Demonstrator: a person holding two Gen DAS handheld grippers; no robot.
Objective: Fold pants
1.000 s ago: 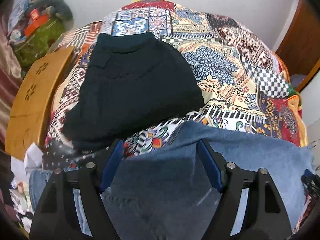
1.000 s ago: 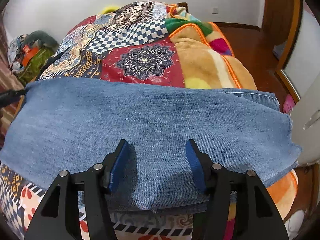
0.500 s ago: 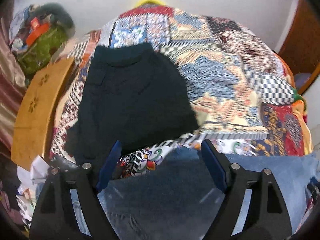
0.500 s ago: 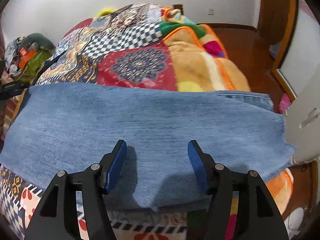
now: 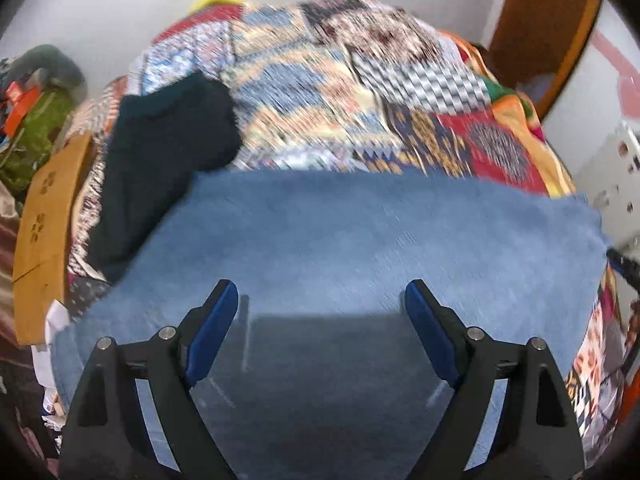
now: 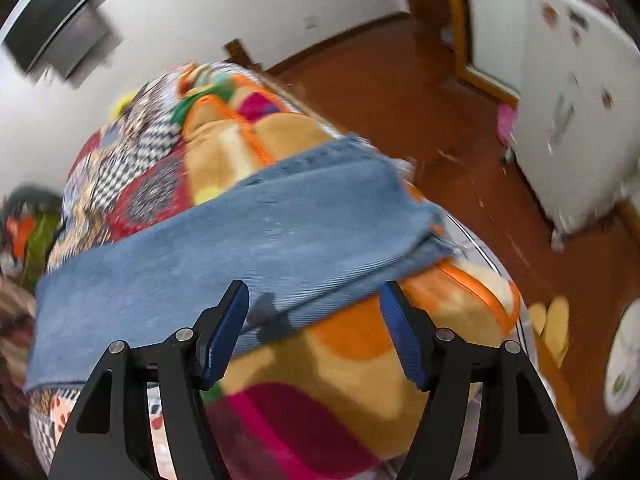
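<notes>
Blue denim pants (image 5: pixel 360 248) lie flat across the near edge of a patchwork bed cover (image 5: pixel 360 92). My left gripper (image 5: pixel 320 304) is open and empty, hovering over the denim. In the right wrist view the pants (image 6: pixel 240 240) run left to right with a frayed hem at the right end. My right gripper (image 6: pixel 314 304) is open and empty, over the near edge of the denim and the orange blanket (image 6: pixel 360 352). Both views are motion-blurred.
A folded dark garment (image 5: pixel 168 140) lies on the bed to the left of the jeans. A wooden board (image 5: pixel 48 220) stands at the bed's left side. Brown floor (image 6: pixel 420 100), a white cabinet (image 6: pixel 580 100) and a wall-mounted screen (image 6: pixel 60 32) show on the right.
Both grippers have swung quickly. The left one now looks further right, with denim filling its view. The right one has turned right and back, toward the hem end and floor. Both stay open.
</notes>
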